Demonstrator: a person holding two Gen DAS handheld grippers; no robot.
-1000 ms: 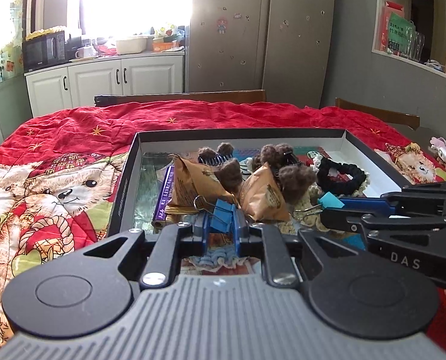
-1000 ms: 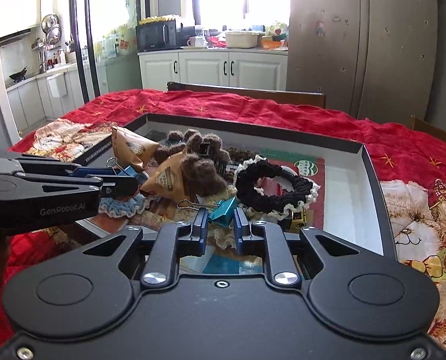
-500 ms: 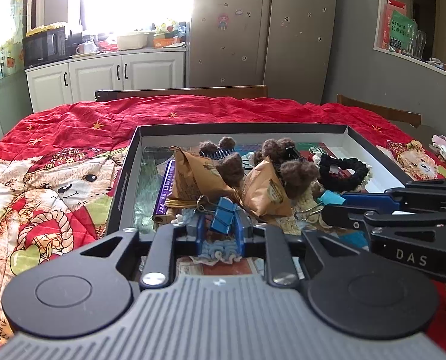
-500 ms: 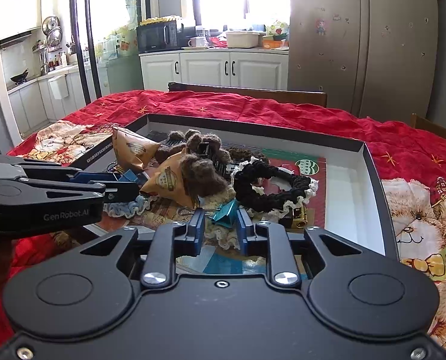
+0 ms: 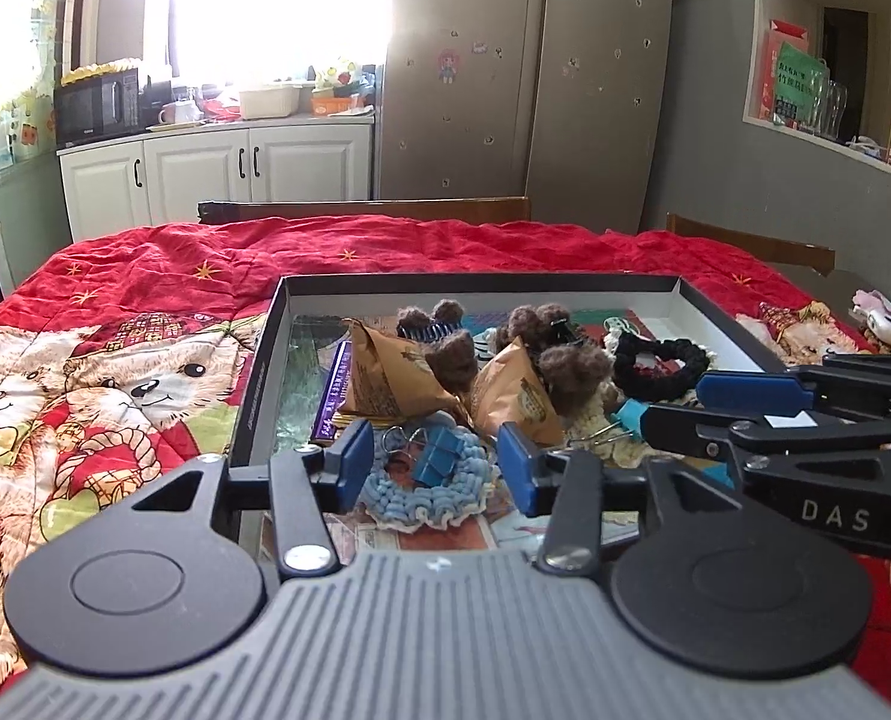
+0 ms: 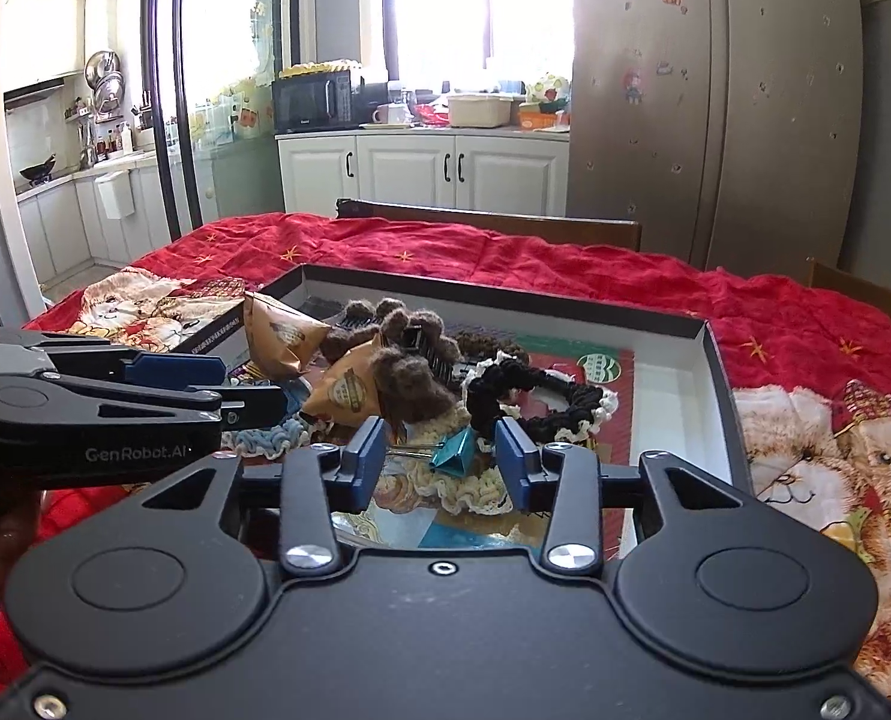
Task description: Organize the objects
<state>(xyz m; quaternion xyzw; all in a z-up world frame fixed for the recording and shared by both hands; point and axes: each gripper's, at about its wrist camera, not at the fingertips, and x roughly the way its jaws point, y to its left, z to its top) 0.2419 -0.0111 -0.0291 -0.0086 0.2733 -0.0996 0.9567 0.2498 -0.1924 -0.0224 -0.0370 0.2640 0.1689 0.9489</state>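
In the left wrist view my left gripper (image 5: 436, 468) hangs over the near end of a shallow black box (image 5: 265, 360), its jaws opening. A blue binder clip (image 5: 439, 457) lies free between the pads on a light blue scrunchie (image 5: 427, 495). In the right wrist view my right gripper (image 6: 442, 462) is also opening its jaws. Between them a teal binder clip (image 6: 454, 451) rests untouched on a cream scrunchie (image 6: 445, 486). Each gripper shows in the other's view: the right gripper (image 5: 676, 405) and the left gripper (image 6: 253, 385).
The box also holds brown snack packets (image 5: 385, 378), fluffy brown hair clips (image 5: 571, 369) and a black scrunchie (image 6: 529, 393). It sits on a red bear-print cloth (image 5: 115, 384) covering the table. Wooden chair backs (image 5: 361, 210) stand at the far edge.
Both grippers' jaws have spread apart. The blue clip has dropped from the left pads and the teal clip from the right pads; each now lies on a scrunchie in the box.
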